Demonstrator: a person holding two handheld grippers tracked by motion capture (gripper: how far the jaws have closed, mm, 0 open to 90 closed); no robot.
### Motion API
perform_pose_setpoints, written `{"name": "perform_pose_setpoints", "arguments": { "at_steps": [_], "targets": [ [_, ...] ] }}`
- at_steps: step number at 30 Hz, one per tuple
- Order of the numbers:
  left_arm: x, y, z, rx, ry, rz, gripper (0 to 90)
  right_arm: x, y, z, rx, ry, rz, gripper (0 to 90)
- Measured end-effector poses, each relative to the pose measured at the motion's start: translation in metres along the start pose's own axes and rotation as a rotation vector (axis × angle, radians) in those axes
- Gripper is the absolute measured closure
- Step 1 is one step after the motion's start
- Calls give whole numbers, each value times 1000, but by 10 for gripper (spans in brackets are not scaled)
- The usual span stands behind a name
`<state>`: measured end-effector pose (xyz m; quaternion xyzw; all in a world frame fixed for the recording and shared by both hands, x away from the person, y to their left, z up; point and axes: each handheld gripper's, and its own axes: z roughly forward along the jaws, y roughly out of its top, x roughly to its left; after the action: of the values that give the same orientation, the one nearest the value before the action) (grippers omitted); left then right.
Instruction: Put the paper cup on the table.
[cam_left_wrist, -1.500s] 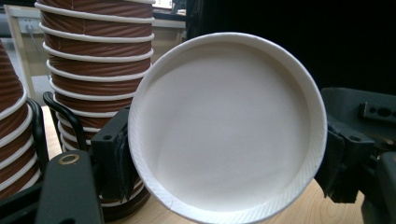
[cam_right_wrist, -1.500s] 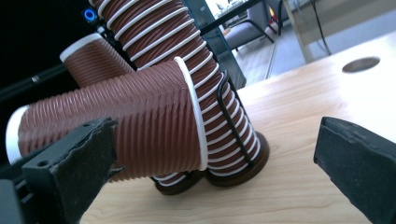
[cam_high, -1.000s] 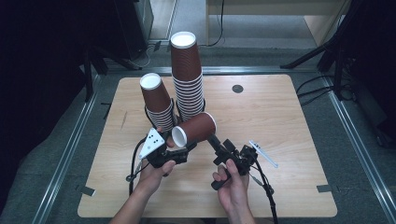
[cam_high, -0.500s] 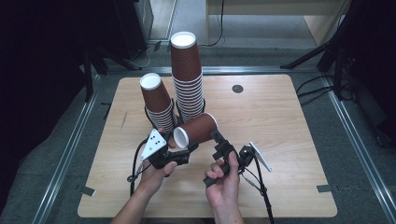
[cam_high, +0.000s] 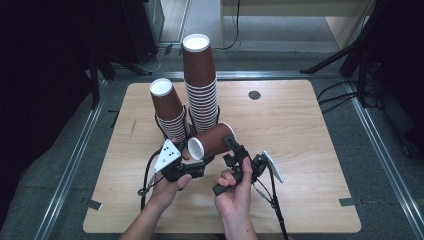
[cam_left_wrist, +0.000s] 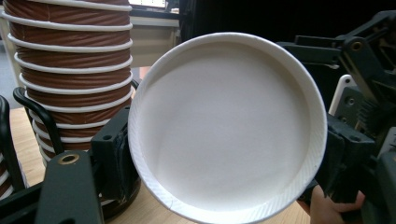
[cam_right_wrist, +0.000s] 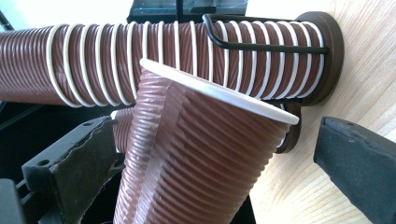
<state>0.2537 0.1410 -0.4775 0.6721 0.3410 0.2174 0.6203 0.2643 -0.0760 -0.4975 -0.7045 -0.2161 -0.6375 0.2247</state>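
Item: single brown paper cup (cam_high: 212, 141), lying level above table (cam_high: 300, 150), just in front of two cup stacks in wire holder (cam_high: 200, 107).
Left gripper (cam_high: 197, 162): jaws narrow, apparently pinching cup rim (white inside fills its own view).
Right gripper (cam_high: 232, 145): jaws wide, either side of cup's ribbed wall (cam_right_wrist: 196, 163), pads not pressing.
Step judged: handover between grippers.
Next move likely needs: right jaws closing on wall, gently, then left letting go.
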Motion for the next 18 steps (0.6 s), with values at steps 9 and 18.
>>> {"name": "perform_pose_setpoints", "arguments": {
  "at_steps": [9,18],
  "targets": [
    [-4,-2,2,12,-10,12,220,-3,1,8,6,-4,51,0],
    [-6,-3,3,23,-23,27,221,-3,1,15,24,0,63,0]
  ]
}}
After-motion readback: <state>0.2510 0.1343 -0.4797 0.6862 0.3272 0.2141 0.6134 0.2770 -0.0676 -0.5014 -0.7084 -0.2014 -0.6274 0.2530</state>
